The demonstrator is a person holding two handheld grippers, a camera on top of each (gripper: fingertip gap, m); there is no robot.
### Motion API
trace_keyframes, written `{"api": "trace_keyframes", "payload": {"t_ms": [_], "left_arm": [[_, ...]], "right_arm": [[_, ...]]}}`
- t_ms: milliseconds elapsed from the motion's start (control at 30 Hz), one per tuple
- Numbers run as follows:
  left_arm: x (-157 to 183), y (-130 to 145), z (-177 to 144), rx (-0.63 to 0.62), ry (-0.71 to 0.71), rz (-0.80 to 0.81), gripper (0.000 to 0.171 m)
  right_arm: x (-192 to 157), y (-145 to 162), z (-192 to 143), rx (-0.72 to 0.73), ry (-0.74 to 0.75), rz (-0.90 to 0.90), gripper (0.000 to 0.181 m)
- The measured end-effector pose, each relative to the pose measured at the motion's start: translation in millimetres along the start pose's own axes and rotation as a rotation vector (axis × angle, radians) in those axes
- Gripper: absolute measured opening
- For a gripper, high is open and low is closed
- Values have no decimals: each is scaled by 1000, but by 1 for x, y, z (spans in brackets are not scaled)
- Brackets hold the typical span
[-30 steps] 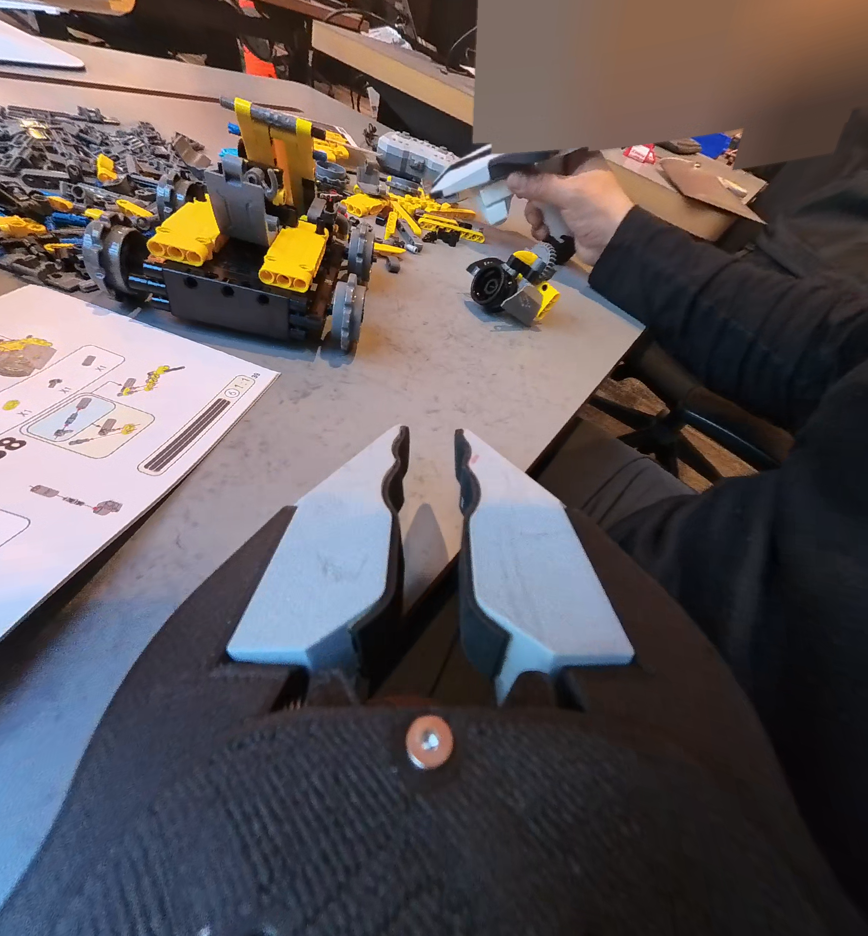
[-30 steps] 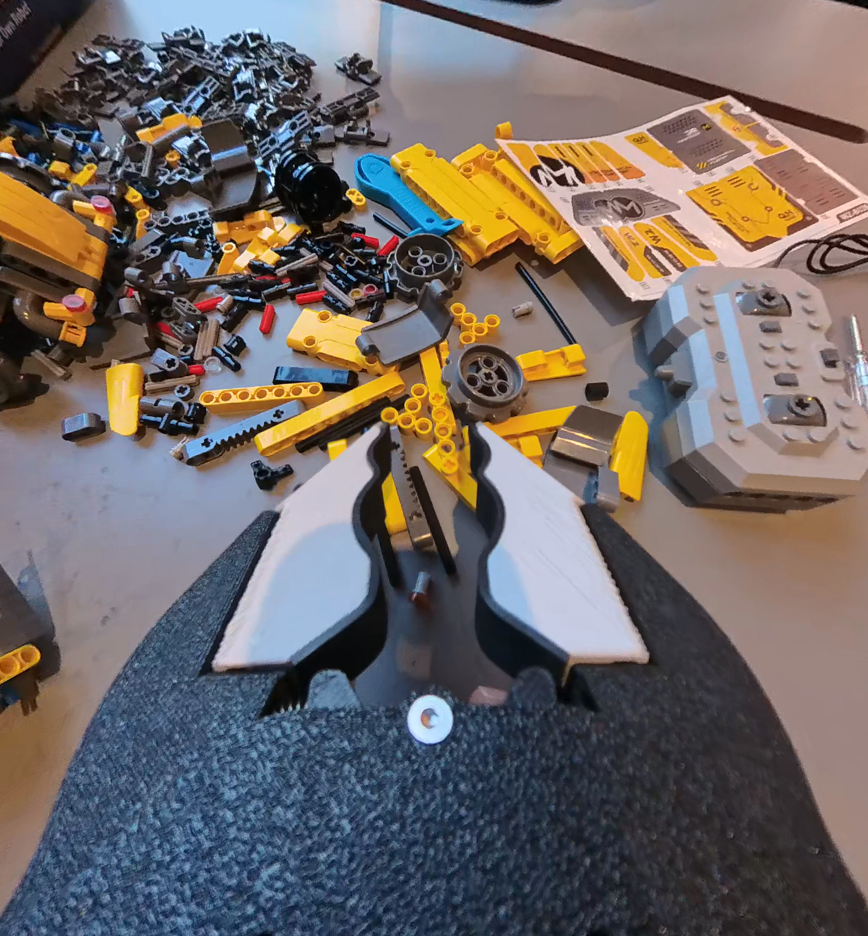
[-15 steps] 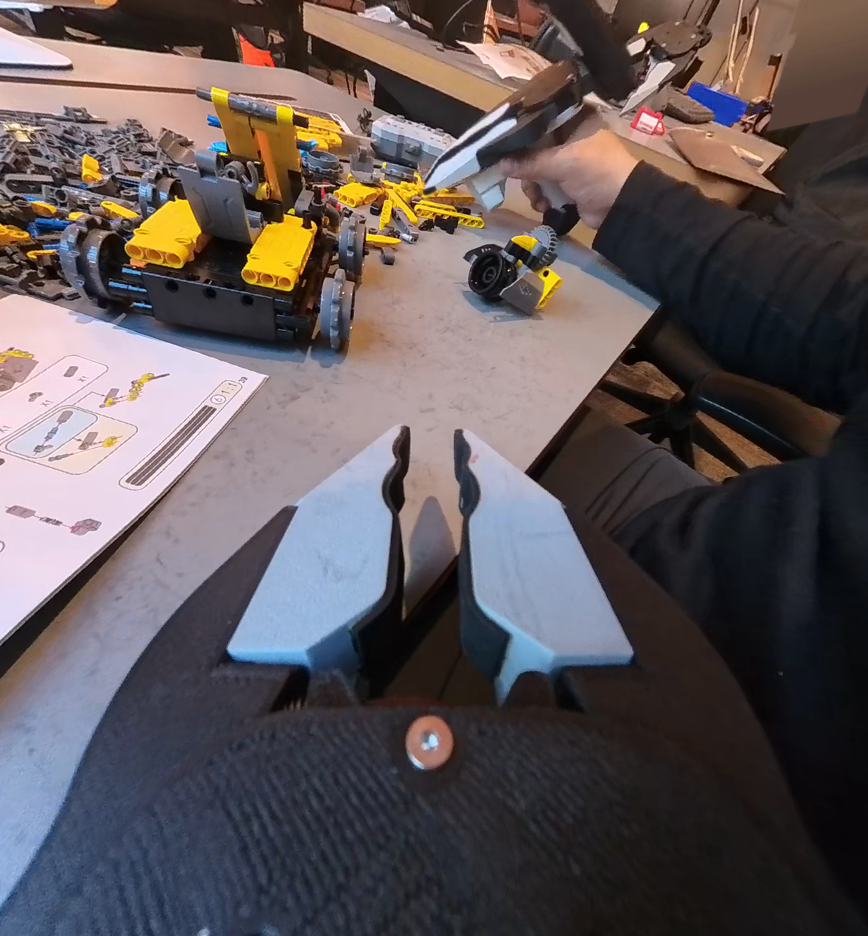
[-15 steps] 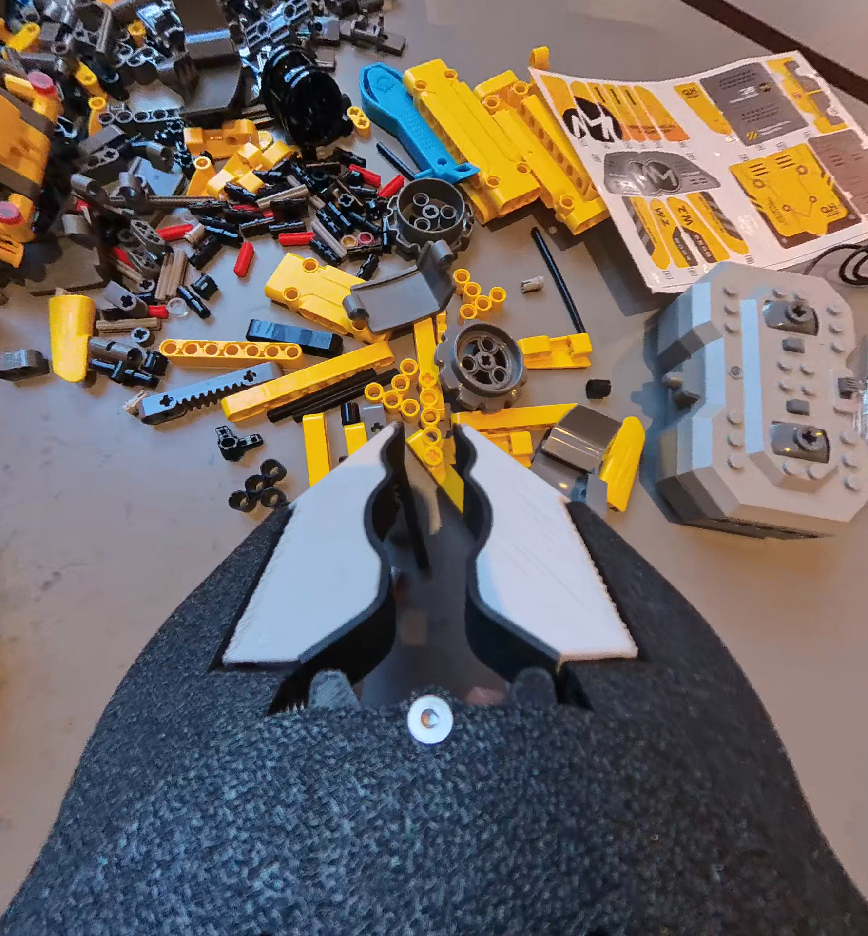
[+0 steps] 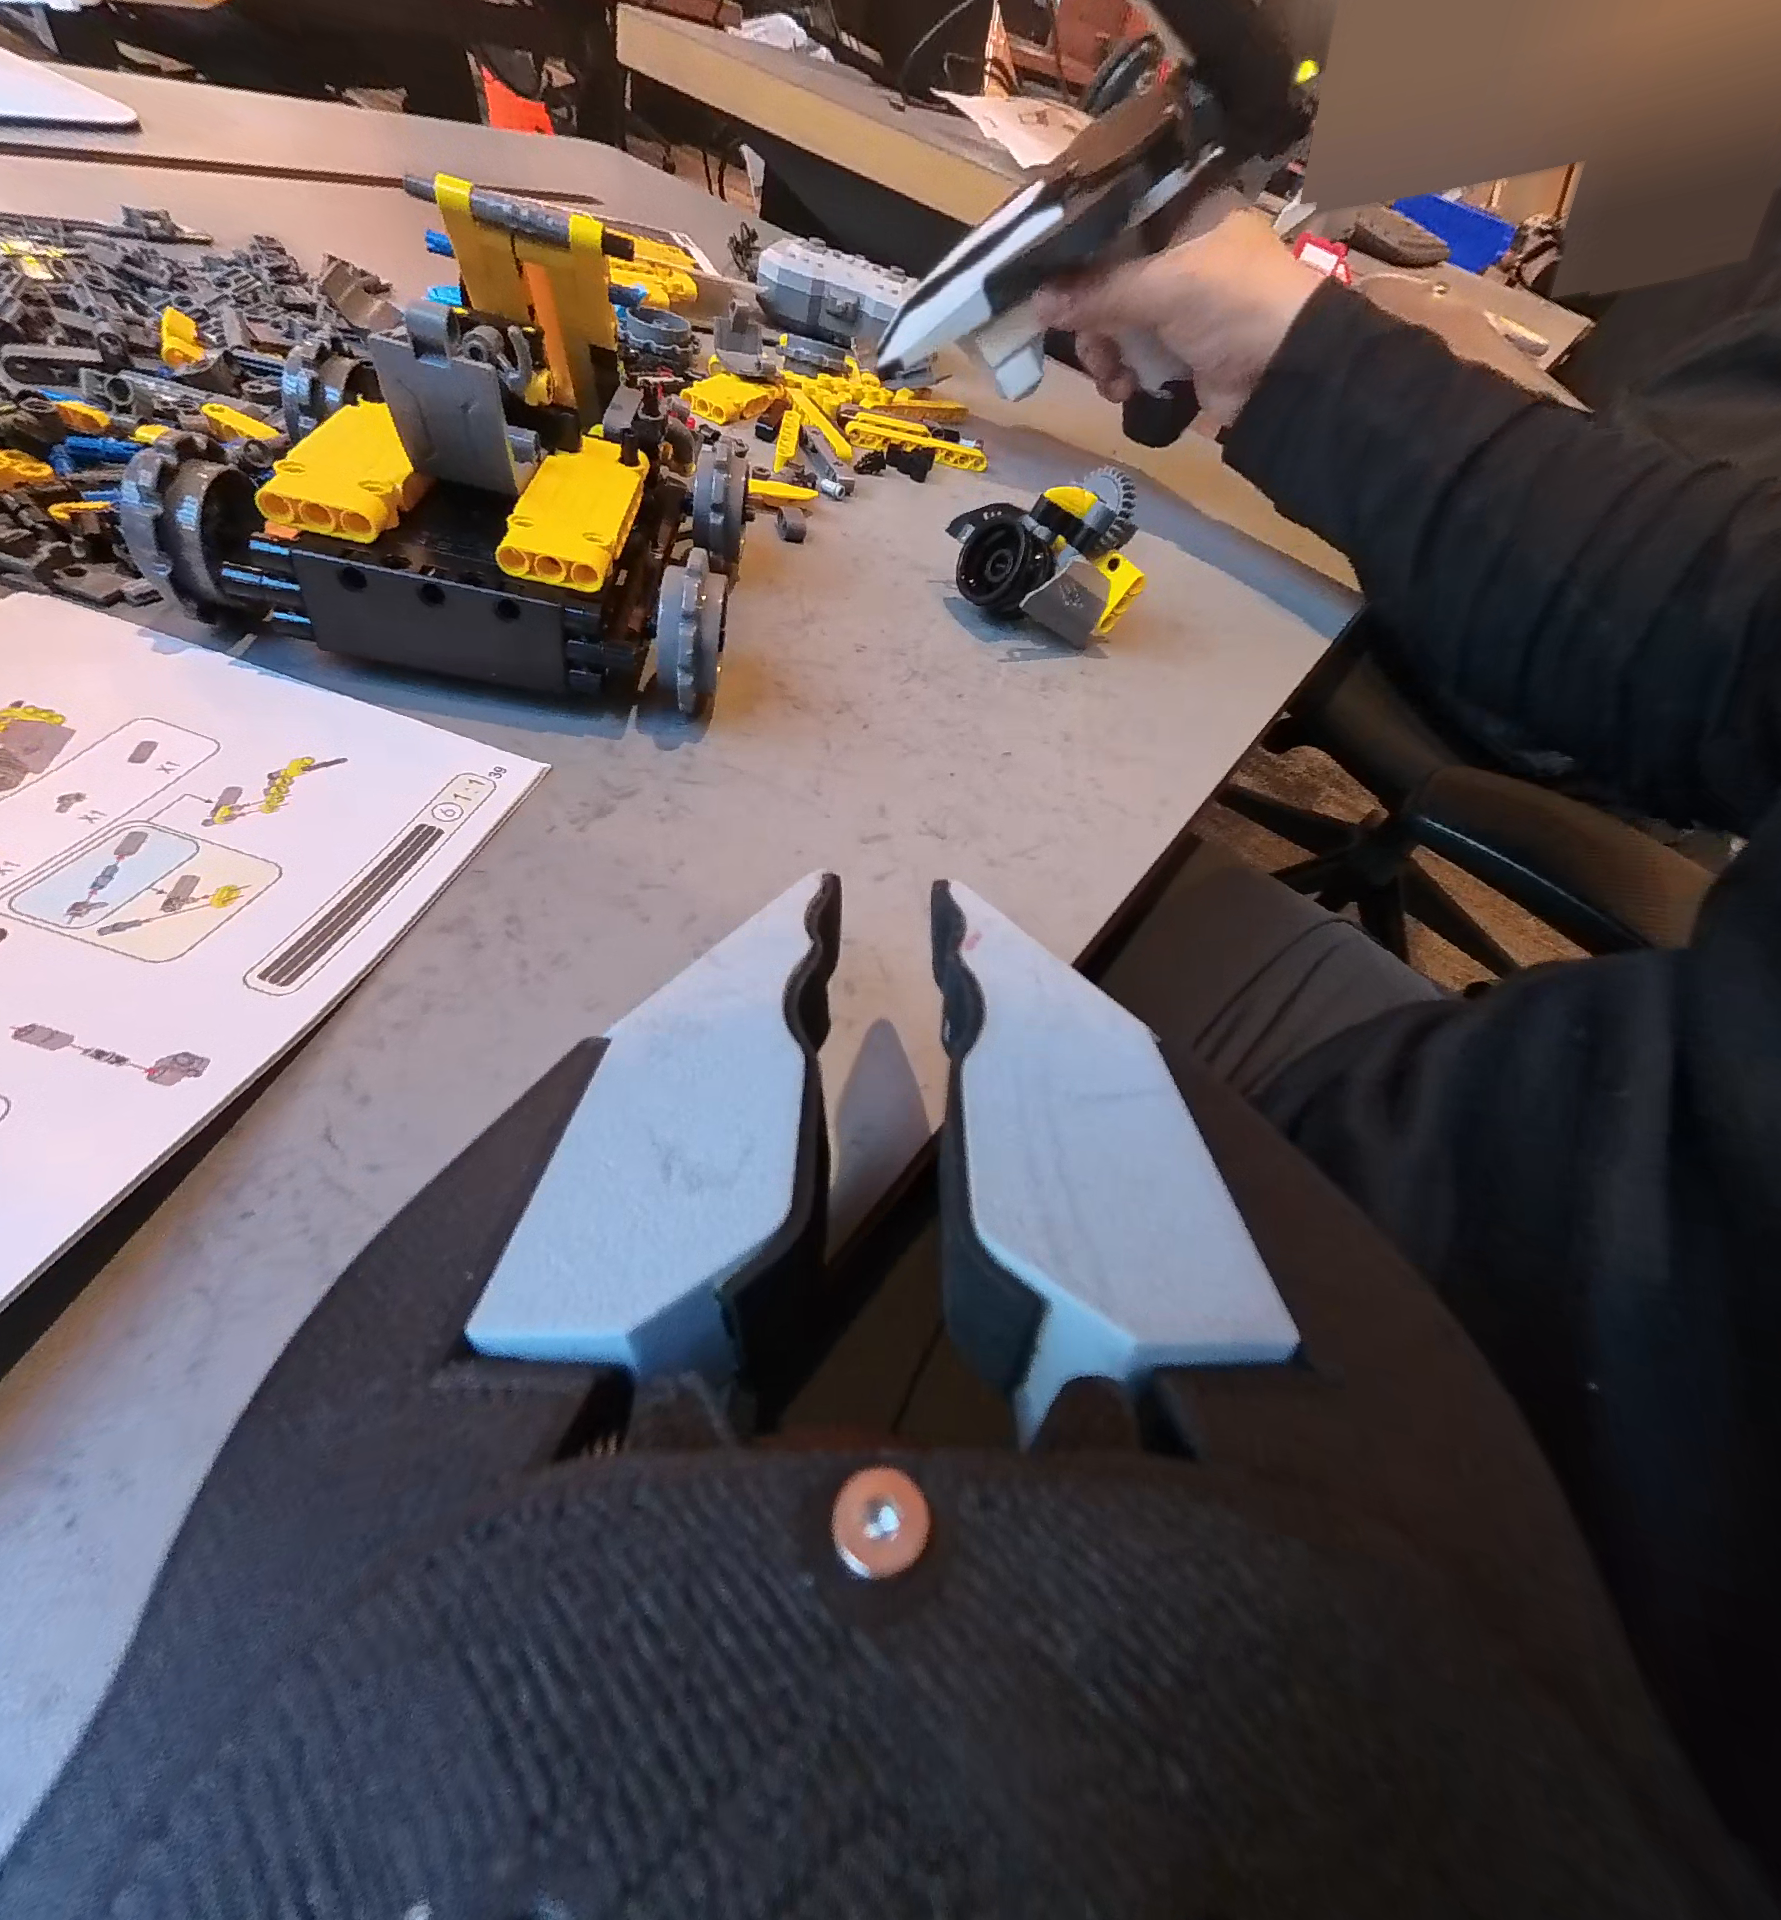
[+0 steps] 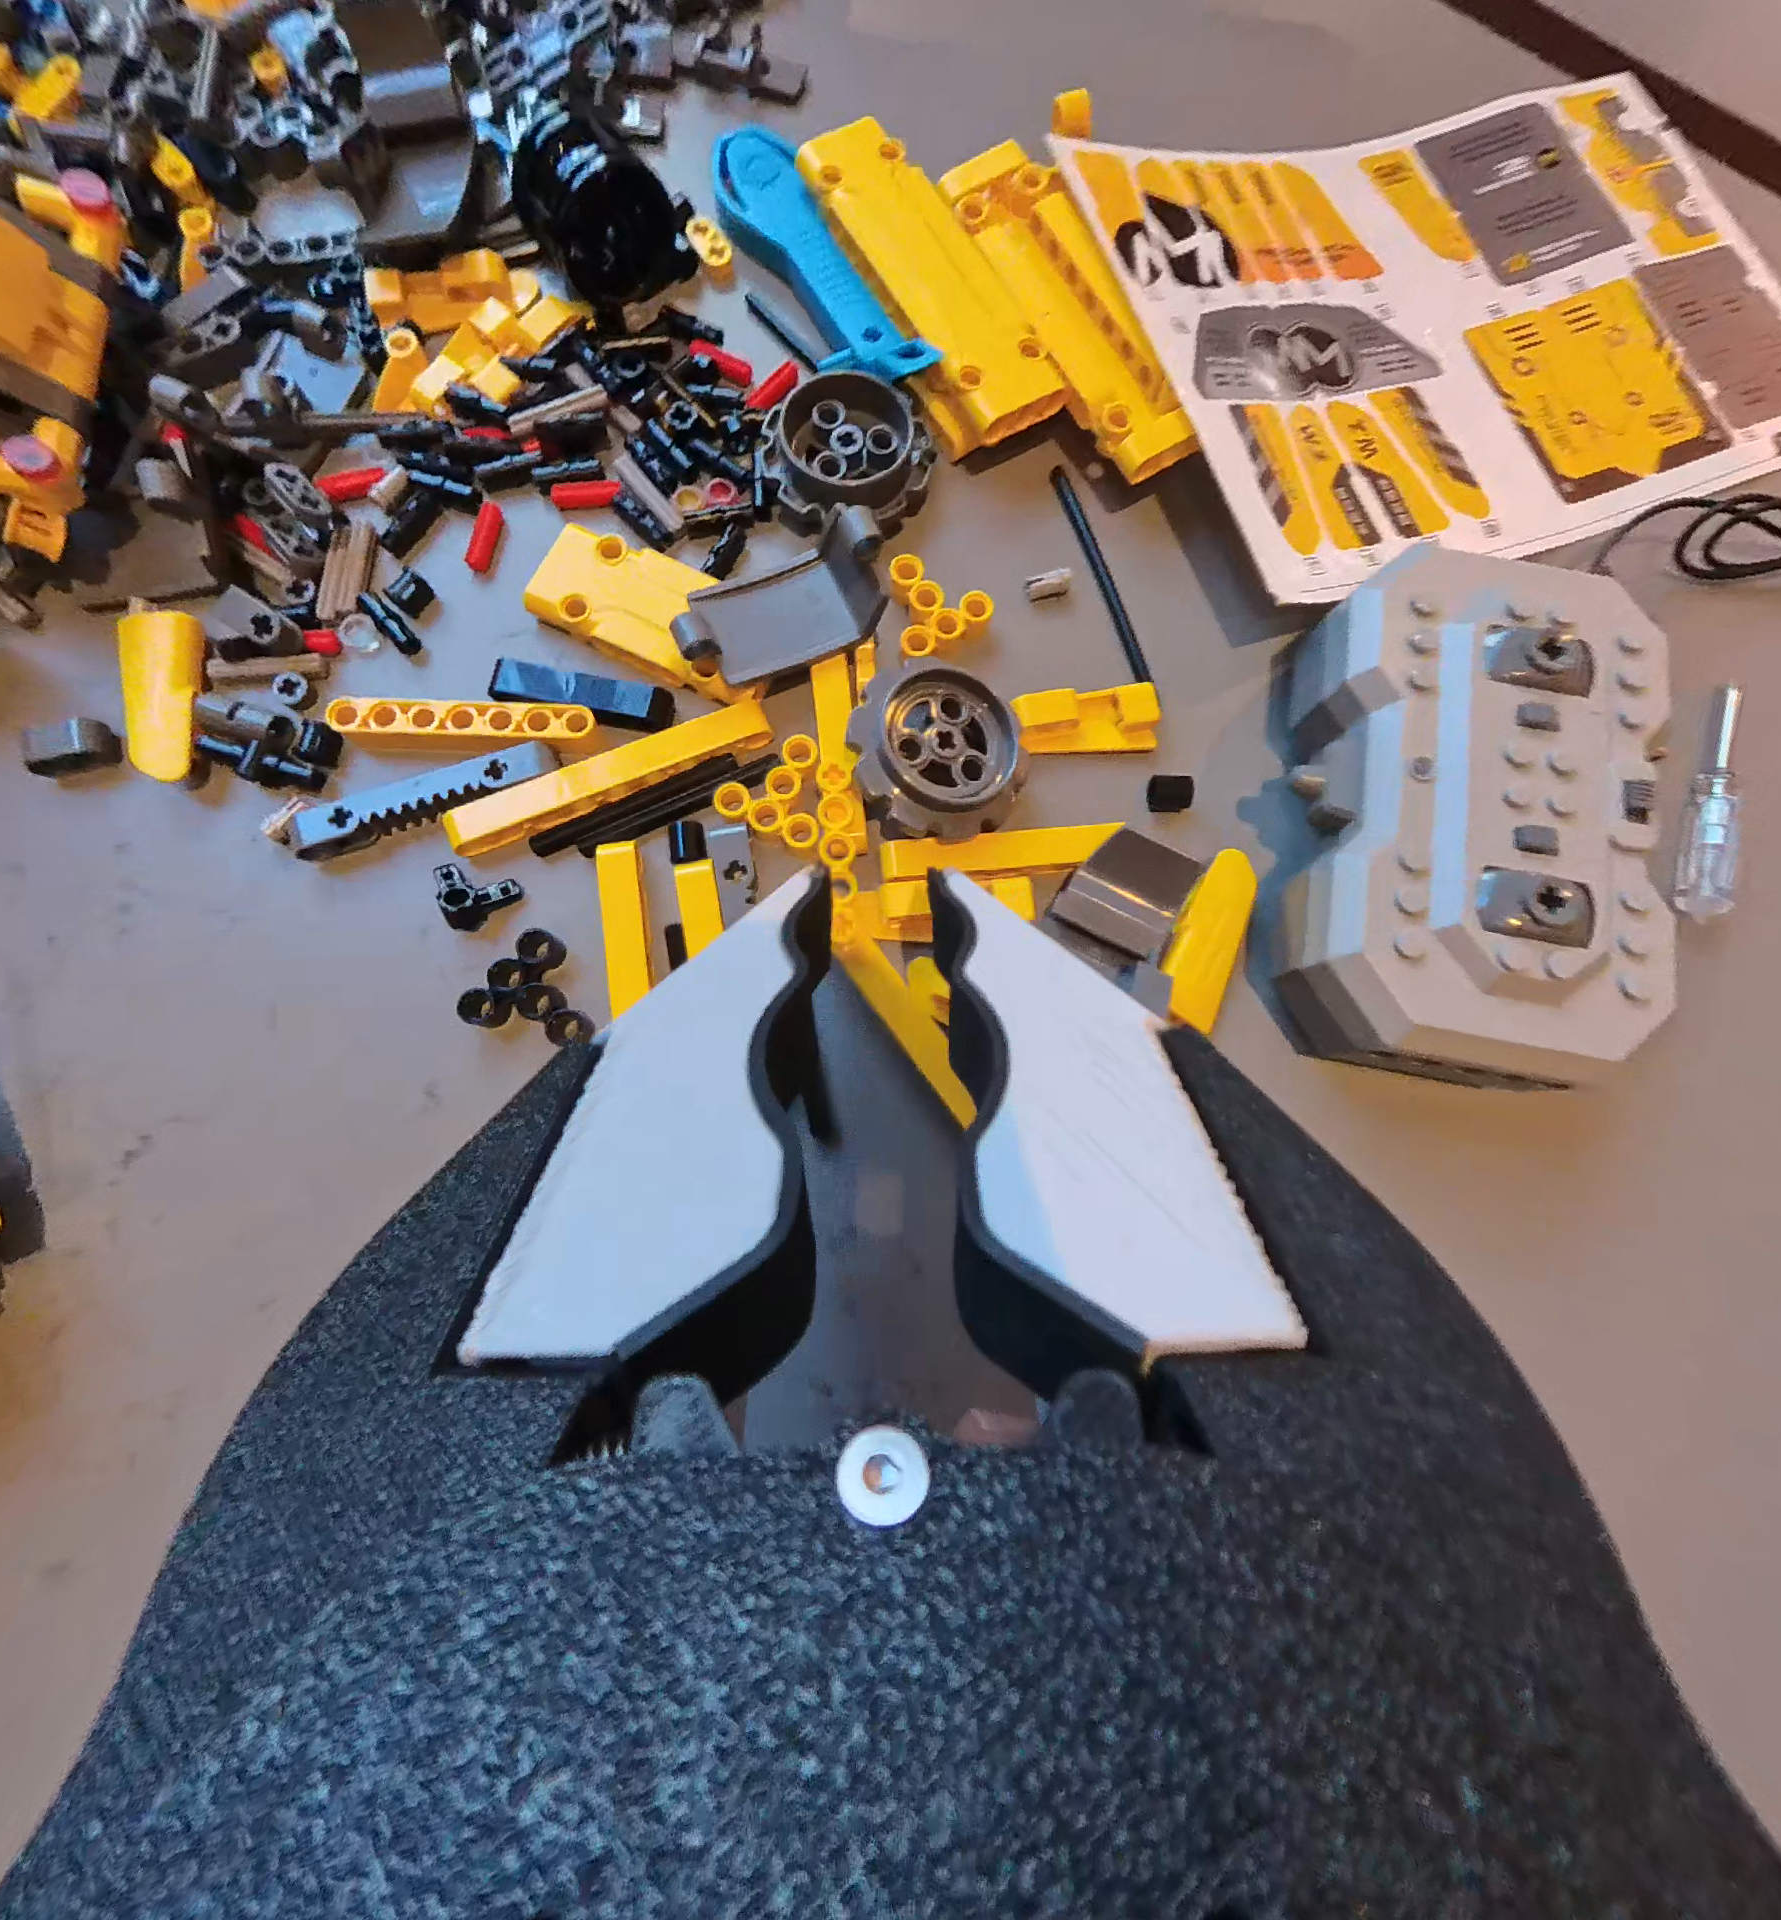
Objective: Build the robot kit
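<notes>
My left gripper [image 5: 881, 896] is open and empty, low over the grey table [image 5: 865, 748] near its front edge. A half-built yellow and black vehicle [image 5: 470, 520] stands ahead of it, with a small wheel sub-assembly [image 5: 1052, 566] to the right. My right gripper [image 6: 878, 888] is open with a narrow gap, its tips just over a heap of thin yellow beams [image 6: 834, 831]. One yellow beam shows between its fingers; no grip is visible. It also shows in the left wrist view [image 5: 912, 348], held in a hand, tips down at the pile.
An open instruction booklet [image 5: 138, 883] lies left of my left gripper. Near my right gripper are a grey toothed wheel [image 6: 943, 748], a grey battery box [image 6: 1468, 821], a small screwdriver [image 6: 1712, 821], a sticker sheet [image 6: 1437, 312], a blue tool [image 6: 824, 270] and many loose parts [image 6: 450, 468]. Spacing between my two grippers at the tips: around 40 cm. The small wheel sub-assembly [image 5: 1052, 566] is about equally far from each gripper, around 20 cm.
My right gripper has moved forward and down onto the yellow beam pile, and its jaws have narrowed. My left gripper has hardly moved.
</notes>
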State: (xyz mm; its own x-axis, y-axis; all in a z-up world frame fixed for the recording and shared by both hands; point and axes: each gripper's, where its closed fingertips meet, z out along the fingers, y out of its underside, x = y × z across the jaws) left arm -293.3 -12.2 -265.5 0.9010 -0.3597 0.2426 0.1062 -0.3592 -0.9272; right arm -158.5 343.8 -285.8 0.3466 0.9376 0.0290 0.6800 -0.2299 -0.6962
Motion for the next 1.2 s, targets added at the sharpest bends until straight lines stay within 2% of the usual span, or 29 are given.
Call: {"api": "trace_keyframes", "payload": {"t_ms": [100,233,400,667,900,1033,1200], "left_arm": [[0,0,0,0,1,-2,14],[0,0,1,2,2,-3,14],[1,0,1,-3,-1,6,14],[-3,0,-5,8,12,-40,14],[-5,-3,-11,26,16,-61,15],[-5,-2,-11,21,24,-72,15],[-6,-4,-14,32,24,-77,15]], "right_arm": [[-6,6,9,-47,-31,-13,18],[-9,3,12,-48,-63,5,7],[-15,0,10,-21,-75,9,7],[-32,-21,-13,82,-105,16,7],[-69,-30,-28,110,-197,-37,7],[-97,-19,-31,70,-269,-107,7],[-130,14,-30,-19,-361,-209,7]]}}
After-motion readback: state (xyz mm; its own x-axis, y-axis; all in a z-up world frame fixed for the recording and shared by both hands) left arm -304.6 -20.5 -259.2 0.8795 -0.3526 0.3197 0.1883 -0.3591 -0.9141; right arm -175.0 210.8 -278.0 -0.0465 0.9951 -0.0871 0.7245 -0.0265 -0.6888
